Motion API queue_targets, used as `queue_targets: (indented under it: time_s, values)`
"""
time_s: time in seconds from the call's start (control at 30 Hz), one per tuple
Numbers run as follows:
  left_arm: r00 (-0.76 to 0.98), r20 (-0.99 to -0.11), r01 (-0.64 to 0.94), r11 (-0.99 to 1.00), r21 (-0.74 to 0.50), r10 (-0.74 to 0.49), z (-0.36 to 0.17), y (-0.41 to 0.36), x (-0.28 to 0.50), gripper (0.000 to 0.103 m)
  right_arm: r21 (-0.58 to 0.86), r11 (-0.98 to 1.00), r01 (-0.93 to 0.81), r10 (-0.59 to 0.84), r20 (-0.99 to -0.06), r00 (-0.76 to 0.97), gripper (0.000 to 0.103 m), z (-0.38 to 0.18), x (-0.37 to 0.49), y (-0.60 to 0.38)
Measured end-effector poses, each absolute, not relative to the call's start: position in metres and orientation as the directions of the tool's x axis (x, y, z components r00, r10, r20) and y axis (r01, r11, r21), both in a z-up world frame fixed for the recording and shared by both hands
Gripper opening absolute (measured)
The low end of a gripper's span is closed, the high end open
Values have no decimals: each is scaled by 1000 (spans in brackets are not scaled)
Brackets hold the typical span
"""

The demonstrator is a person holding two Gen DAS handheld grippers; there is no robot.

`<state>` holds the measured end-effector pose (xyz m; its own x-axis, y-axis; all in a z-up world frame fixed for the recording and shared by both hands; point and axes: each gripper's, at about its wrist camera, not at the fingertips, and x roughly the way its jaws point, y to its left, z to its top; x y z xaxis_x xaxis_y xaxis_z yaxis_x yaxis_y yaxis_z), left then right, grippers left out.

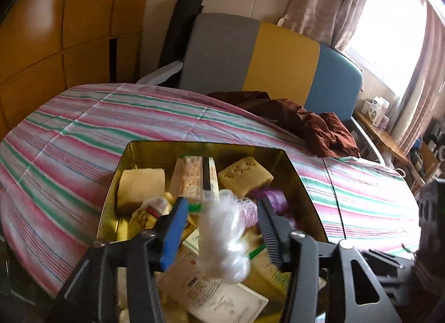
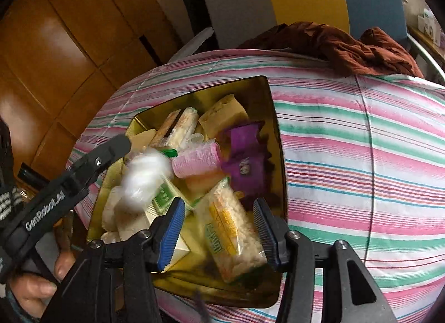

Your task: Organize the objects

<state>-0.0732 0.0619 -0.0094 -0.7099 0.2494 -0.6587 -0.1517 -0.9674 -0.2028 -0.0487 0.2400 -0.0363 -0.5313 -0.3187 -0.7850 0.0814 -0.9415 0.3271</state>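
A gold tin (image 1: 194, 145) lies open on the striped bed, packed with snack packets and small items. My left gripper (image 1: 221, 232) hovers over its near end, jaws apart, and a blurred white crinkled plastic bundle (image 1: 222, 236) sits loose between them with gaps on both sides. In the right wrist view that bundle (image 2: 144, 178) shows just under the left gripper's finger (image 2: 111, 152). My right gripper (image 2: 218, 235) stands over the tin's (image 2: 279, 156) near corner. A clear rice-cracker packet (image 2: 233, 235) lies between its fingers, with a gap on the left side.
The tin also holds a pink roller (image 2: 194, 161), a purple packet (image 2: 247, 161), a yellow porous block (image 1: 244, 175) and a long cracker pack (image 1: 194, 179). A brown cloth (image 1: 319, 125) lies by the padded headboard (image 1: 281, 58). A hand (image 2: 36, 289) holds the left gripper.
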Motion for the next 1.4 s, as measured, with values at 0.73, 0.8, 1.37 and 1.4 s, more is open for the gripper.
queue_targets:
  time_s: [0.73,0.8,1.37,1.4]
  values:
    - [-785,-611,-73,-995,-69,100,6,46,-20,103,-16,-1000,7,7,-707,-707,62,-11,-8,226]
    - [-783,-614,-66,-995,-76,99,5,42,-14,103,-30,-1000,-1,21,-701,-713,63,-11,-3,226]
    - [-787,-616,-13,-998,-55,44,3,34,3,103,-56,-998,21,25,-706,-708,63,-17,5,213]
    - [-787,-615,-15,-998,-60,49,3,33,4,103,-55,-998,22,24,-707,-707,63,-18,5,212]
